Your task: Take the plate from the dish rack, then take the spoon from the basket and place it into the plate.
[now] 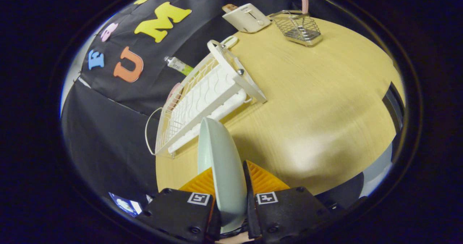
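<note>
Now gripper [229,186] clamped on plate [222,164] edge-on, both fingers pressing; dish rack [202,99] just ahead, basket [299,28] far across table [318,102].

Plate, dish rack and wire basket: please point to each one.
plate [224,164], gripper view, its pale back between the gripper [231,180] fingers
dish rack [202,99], gripper view, its white wavy tray
wire basket [299,28], gripper view, its mesh wall

The single camera rides on the gripper [231,186] and looks forward along its two fingers, rolled to one side so the bench [318,102] slopes across the view. It sits very close to the plate [224,164] clamped edge-on between the jaws. The dish rack [202,99] lies just ahead, with the toaster [246,17] and basket [298,27] far beyond.
</note>
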A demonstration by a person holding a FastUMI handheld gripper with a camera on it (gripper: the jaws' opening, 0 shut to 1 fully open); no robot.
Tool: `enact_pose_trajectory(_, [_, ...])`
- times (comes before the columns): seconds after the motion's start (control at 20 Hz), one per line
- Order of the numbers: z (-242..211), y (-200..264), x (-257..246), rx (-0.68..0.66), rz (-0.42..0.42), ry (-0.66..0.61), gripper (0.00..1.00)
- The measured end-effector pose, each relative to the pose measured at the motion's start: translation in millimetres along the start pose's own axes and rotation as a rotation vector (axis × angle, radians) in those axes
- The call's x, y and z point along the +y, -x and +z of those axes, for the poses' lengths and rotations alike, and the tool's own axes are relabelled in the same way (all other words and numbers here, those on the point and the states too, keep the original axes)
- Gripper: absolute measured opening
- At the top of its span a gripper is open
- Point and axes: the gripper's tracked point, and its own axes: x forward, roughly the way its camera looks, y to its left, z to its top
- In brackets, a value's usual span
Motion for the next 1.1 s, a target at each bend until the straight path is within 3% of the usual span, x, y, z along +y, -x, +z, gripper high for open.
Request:
enact_pose_trajectory(0.3, [10, -6, 1, -0.001, 0.030, -0.025, 0.35])
enact_pose_trajectory(0.6, [7, -14, 2, 0.007, 0.019, 0.039, 0.51])
enact_pose_trajectory(0.9, [13, -7, 4, -0.029, 0.019, 0.122, 0.56])
enact_pose_trajectory(1.1, [26, 16, 3, -0.116, -0.022, 0.248, 0.72])
